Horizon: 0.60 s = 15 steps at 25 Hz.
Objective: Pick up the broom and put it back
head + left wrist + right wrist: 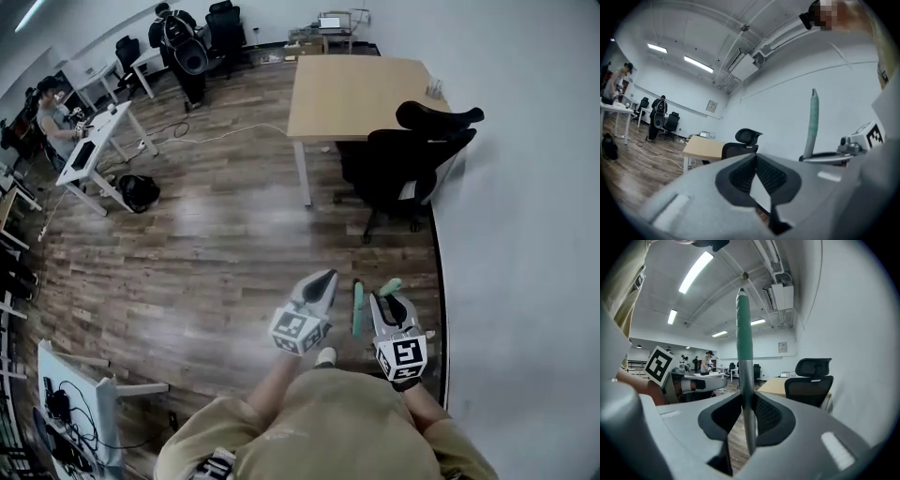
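The broom is pinched upright in the right gripper; the left gripper is closed on nothing. It should be held vertical in transit.

Left tool jaws together, empty; right tool clamped on broom handle.

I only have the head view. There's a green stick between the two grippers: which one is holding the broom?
Observer: The right gripper; its jaws are clamped on the broom at the silver shaft, below the green grip.
Operator: Is the left one helping?
Observer: No. The left gripper has its jaws together, nothing between them.
Operator: How is the handle angled?
Observer: Upright, the grip's tip toward the ceiling.
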Tool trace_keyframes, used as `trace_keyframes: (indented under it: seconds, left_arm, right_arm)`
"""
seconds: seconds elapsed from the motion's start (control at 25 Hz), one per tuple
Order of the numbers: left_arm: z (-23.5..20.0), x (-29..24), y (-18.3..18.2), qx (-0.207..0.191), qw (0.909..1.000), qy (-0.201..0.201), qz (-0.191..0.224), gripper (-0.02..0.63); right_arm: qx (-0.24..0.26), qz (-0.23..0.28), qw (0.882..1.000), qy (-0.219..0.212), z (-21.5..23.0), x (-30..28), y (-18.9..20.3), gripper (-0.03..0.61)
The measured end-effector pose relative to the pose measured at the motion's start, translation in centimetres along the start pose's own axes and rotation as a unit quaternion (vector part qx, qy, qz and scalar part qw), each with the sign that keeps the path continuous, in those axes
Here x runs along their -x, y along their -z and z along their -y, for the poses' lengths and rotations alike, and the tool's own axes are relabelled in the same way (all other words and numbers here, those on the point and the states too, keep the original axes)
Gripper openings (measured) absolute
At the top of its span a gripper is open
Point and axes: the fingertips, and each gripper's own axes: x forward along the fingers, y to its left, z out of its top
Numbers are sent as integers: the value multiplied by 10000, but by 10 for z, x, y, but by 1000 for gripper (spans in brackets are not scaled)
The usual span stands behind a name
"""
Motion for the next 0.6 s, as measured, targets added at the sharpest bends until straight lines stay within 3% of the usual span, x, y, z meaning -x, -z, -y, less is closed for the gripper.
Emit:
trace_keyframes:
  seconds: [0.16,0.44,0.6]
  left_arm:
    - [-22,-37,8,233,9994,252,-71,0]
    - [-18,-110,33,655,9938,788,-434,0]
    - [7,-161,35,549,9900,1173,-558,0]
  right_arm:
    - [-209,-242,9978,585,38,-1,6,86]
    - [-724,-560,9881,1234,102,-12,23,85]
    - [-765,-557,9844,1481,135,-7,29,84]
